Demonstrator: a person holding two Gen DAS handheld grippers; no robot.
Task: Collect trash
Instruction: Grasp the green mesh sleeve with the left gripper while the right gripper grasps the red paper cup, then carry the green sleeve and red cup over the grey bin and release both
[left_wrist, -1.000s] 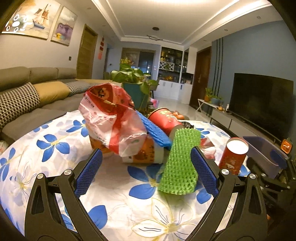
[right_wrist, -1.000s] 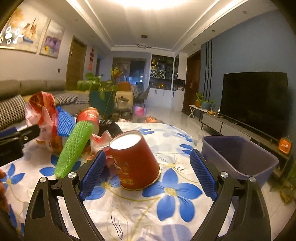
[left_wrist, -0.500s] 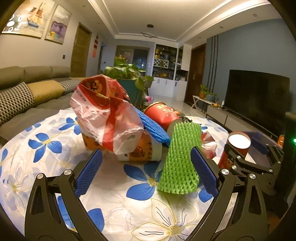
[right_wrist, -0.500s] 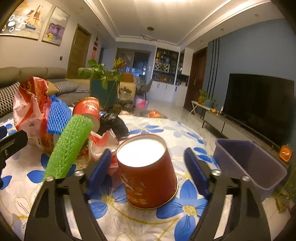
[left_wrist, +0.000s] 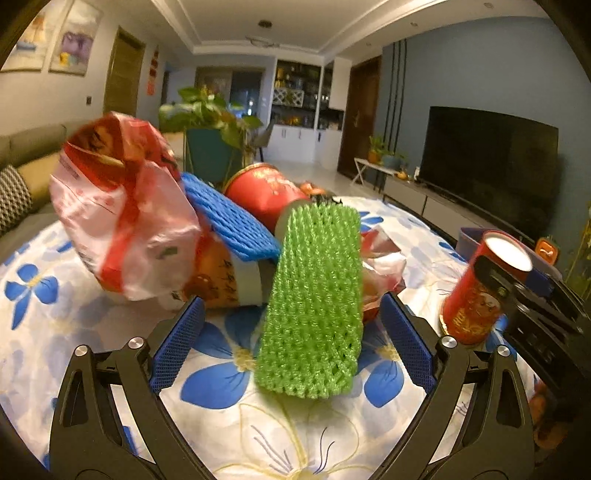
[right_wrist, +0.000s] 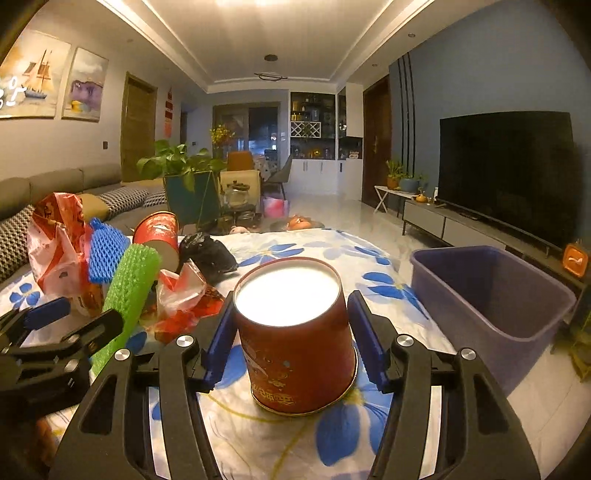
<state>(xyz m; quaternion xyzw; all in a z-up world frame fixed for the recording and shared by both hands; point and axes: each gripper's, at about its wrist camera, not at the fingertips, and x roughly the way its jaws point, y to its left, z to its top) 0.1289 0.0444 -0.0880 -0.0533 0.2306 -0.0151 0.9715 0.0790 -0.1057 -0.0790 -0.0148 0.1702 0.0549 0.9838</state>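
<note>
An upturned red paper cup (right_wrist: 295, 343) stands on the flowered tablecloth (right_wrist: 280, 439). My right gripper (right_wrist: 290, 332) has its blue pads against both sides of the cup; it also shows in the left wrist view (left_wrist: 476, 291). My left gripper (left_wrist: 291, 345) is open, its fingers on either side of a green foam net (left_wrist: 314, 302) that leans on the trash pile. The pile holds a red and white plastic bag (left_wrist: 122, 218), a blue foam net (left_wrist: 232, 221), a second red cup (left_wrist: 266, 192) on its side and an orange cup (left_wrist: 221, 277).
A purple plastic bin (right_wrist: 491, 295) stands at the table's right edge, open and empty. A black crumpled bag (right_wrist: 208, 254) and red wrappers (right_wrist: 181, 299) lie behind the pile. A sofa is at the left, a TV at the right.
My right gripper moved forward around the upturned red cup and closed onto its sides. My left gripper moved forward towards the green foam net and stays open.
</note>
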